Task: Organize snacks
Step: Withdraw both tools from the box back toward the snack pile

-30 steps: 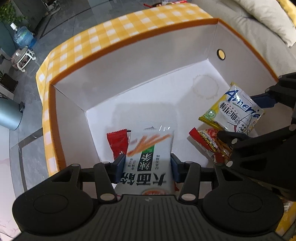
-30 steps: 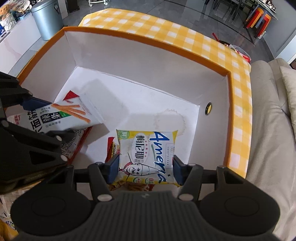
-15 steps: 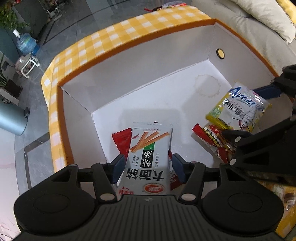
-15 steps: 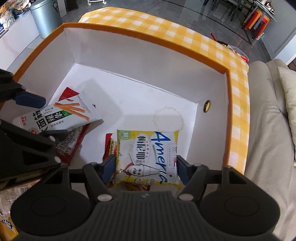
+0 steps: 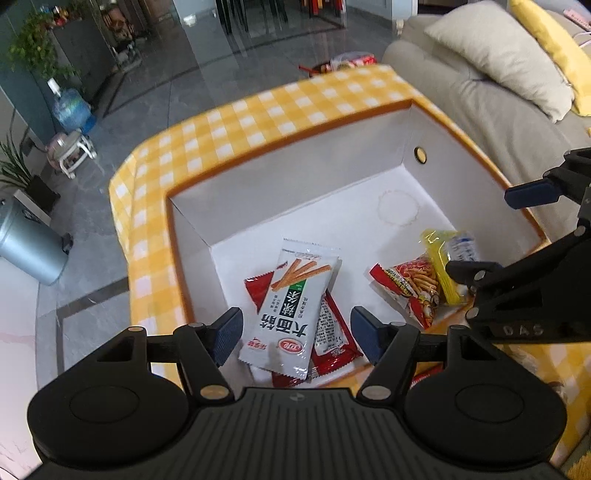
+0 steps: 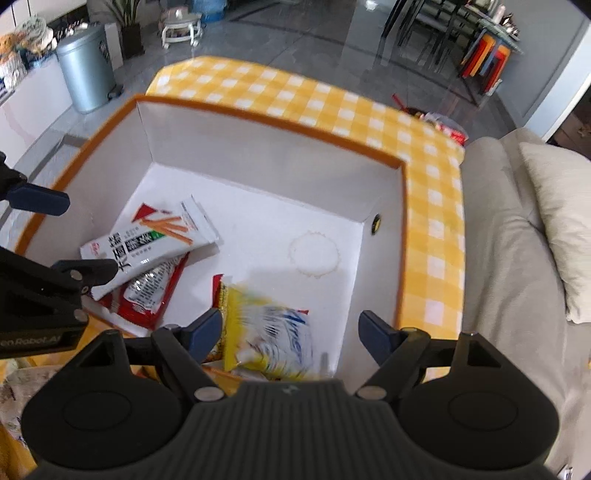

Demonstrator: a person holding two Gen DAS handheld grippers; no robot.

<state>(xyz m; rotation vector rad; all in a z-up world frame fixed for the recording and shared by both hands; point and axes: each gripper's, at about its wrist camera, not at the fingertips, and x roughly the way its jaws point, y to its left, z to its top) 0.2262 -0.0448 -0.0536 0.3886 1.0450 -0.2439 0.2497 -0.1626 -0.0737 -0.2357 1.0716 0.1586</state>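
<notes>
A white box with an orange rim (image 5: 295,173) (image 6: 266,162) stands on a yellow checked cloth. In the left wrist view my left gripper (image 5: 297,334) hangs above the box, its jaws opening, pads clear of the white snack-stick packet (image 5: 295,302) that lies on a red packet (image 5: 332,332) on the box floor. In the right wrist view my right gripper (image 6: 290,334) is also opening over the yellow-and-white packet (image 6: 269,332), which is blurred and lies free below the pads on another red packet (image 5: 410,288). The white packet (image 6: 155,240) appears at left there.
A beige sofa with cushions (image 5: 498,66) (image 6: 517,258) runs along the right of the box. A grey bin (image 5: 29,247) (image 6: 86,70), a water bottle (image 5: 70,107) and a small stool (image 6: 181,27) stand on the tiled floor. More snack packets lie beyond the table's far corner (image 5: 347,62).
Both grippers have opened and let go of their packets, which now lie on the box floor. Both grippers have risen and drawn back from the box.
</notes>
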